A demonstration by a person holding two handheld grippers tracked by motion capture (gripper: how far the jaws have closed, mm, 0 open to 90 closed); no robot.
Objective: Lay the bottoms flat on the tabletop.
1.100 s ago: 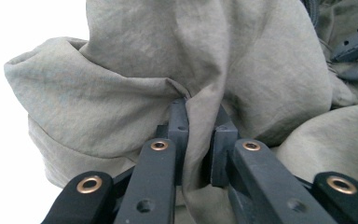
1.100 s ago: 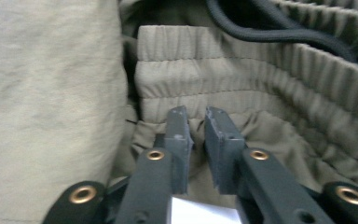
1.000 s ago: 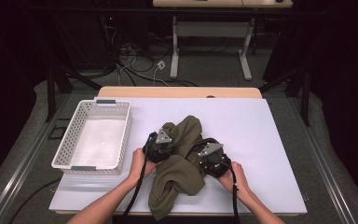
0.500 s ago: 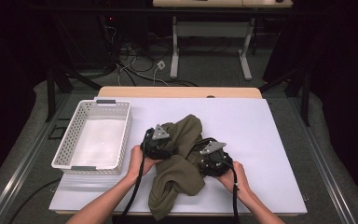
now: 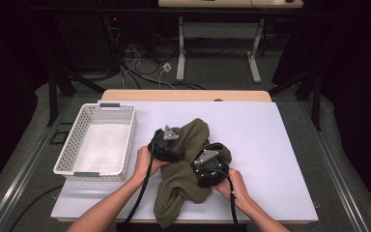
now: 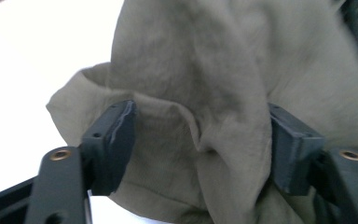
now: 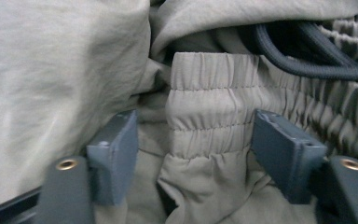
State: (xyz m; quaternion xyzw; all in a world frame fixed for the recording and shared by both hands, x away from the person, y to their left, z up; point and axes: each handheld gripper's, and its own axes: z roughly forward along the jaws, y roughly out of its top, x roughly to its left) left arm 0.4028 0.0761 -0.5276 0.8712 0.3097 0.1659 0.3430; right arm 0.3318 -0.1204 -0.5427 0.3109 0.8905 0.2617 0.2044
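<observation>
Looks like you're regripping: the olive pants (image 5: 189, 169) sit bunched mid-table right of the basket (image 5: 67, 153), both the left gripper (image 6: 200, 135) and right gripper (image 7: 195, 140) have just been opening, cloth loose between their jaws, so next you'd pinch firmer folds.

**Bare forearms, black hand-held tools**

The person is showing bare forearms and hands, with no sleeves reaching into the high view. Each hand is carrying a chunky black tool: the left tool (image 5: 166, 143) and the right tool (image 5: 209, 166) are each wearing a grey three-cornered plate on top. A thick black cable is trailing from each tool back along the forearm toward the near edge of the table. In the gripper views, the jaws are appearing as dark arms ending in slate-grey blocky pads (image 6: 113, 140), and a brass-coloured ringed screw hole (image 7: 67, 164) is sitting in each arm.
</observation>
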